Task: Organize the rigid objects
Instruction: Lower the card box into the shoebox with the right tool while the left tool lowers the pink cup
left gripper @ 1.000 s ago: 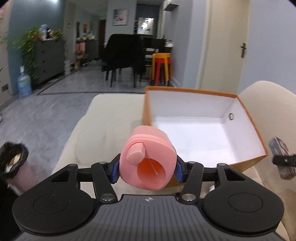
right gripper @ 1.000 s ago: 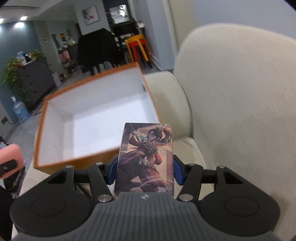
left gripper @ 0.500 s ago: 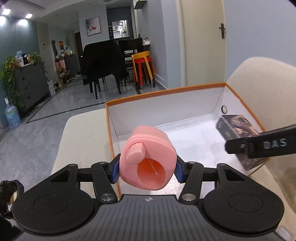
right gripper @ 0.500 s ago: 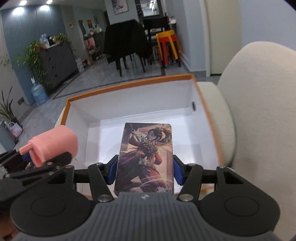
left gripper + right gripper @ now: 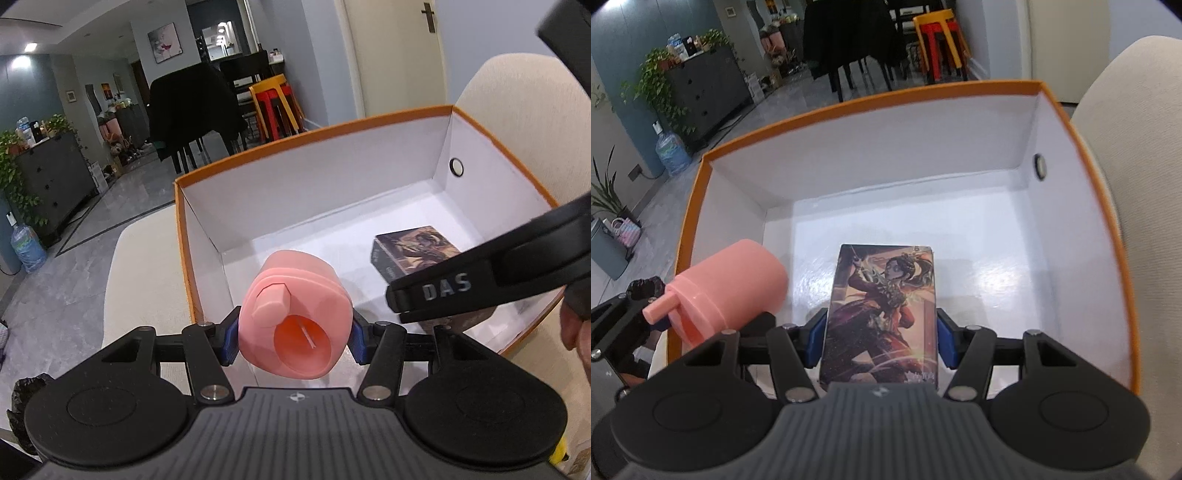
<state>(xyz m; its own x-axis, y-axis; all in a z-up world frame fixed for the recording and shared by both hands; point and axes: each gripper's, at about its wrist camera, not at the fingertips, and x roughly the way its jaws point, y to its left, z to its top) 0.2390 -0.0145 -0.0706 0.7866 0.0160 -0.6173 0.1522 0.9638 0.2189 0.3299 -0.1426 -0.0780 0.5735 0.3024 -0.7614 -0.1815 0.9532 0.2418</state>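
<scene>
Since a second ago both claws have come forward over the box: the pink cup, then short of the box's near wall, now hangs above its left near corner, and the card pack, then outside the rim, is now down inside.

Left wrist view: the left claw is clamped on one pink cup, its two blue pads pressing the cup's sides. The cup lies on its side, open mouth toward the camera, with a small square stub on its upper left. Behind it stands one box, orange outside and white inside, resting on a cream sofa. One card pack is inside the box toward the right, and one black finger of the right claw, marked DAS, crosses in front of it. Whether the pack touches the box floor cannot be told here.

Right wrist view: the right claw is closed on the one card pack, printed face up, blue pads on its two long edges, low over the white floor in the near middle of the box. The pink cup, one only, shows at the left over the box's left wall, held by the left claw. One round hole marks the box's right wall.
</scene>
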